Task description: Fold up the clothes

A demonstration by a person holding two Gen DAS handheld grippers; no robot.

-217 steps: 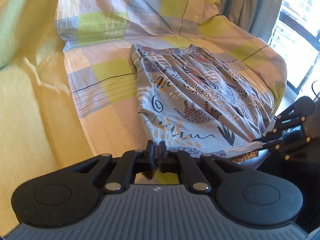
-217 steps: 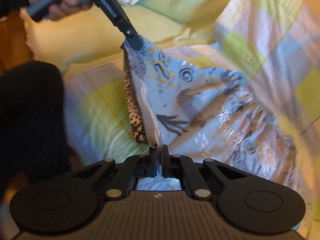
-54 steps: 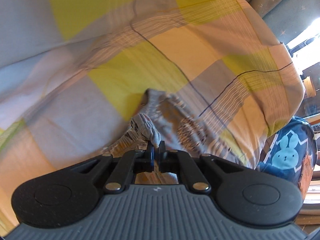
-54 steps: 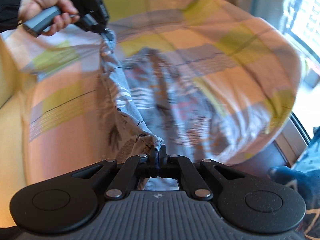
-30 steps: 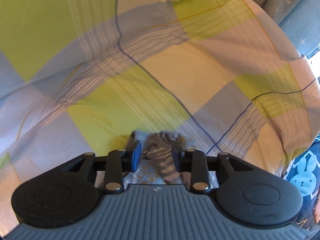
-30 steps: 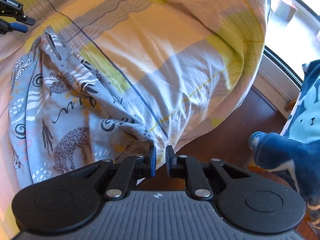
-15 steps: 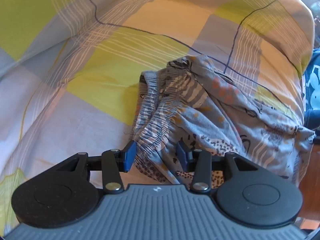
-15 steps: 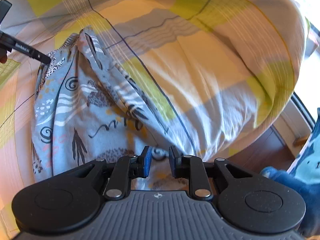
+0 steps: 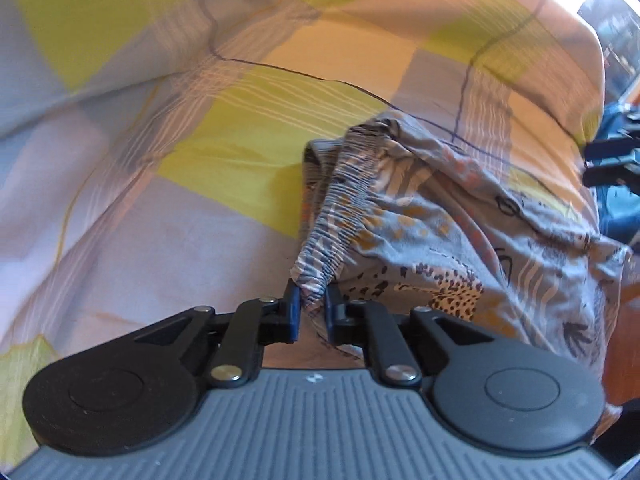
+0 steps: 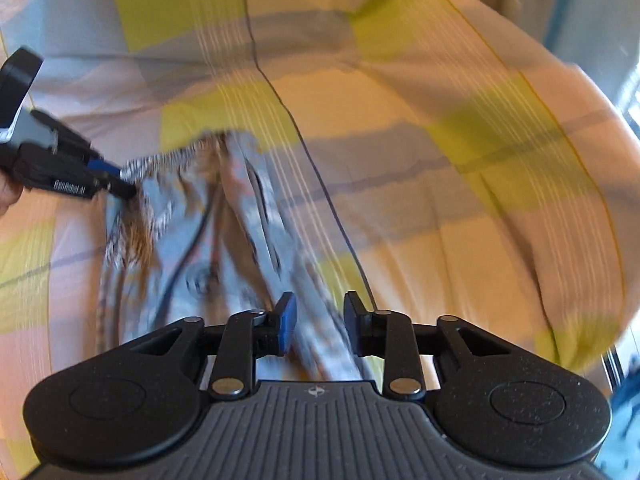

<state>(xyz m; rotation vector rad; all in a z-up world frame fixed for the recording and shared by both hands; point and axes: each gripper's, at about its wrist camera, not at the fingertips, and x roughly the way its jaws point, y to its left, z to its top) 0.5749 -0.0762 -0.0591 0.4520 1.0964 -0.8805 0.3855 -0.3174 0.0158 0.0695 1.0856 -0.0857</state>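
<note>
The shorts (image 9: 440, 240) lie crumpled on the checked bedsheet (image 9: 200, 140). The left gripper (image 9: 311, 306) pinches their waistband corner, jaws nearly closed on it. The right gripper (image 10: 319, 322) hangs open over the far end of the shorts, holding nothing. The thin pinch may slip. Blur hides that far end.

Bed (image 9: 120, 200) under checked sheet (image 10: 440, 160), yellow, lilac, peach squares. Printed grey shorts (image 9: 440, 240) lie crumpled directly on sheet, near bed's edge.
</note>
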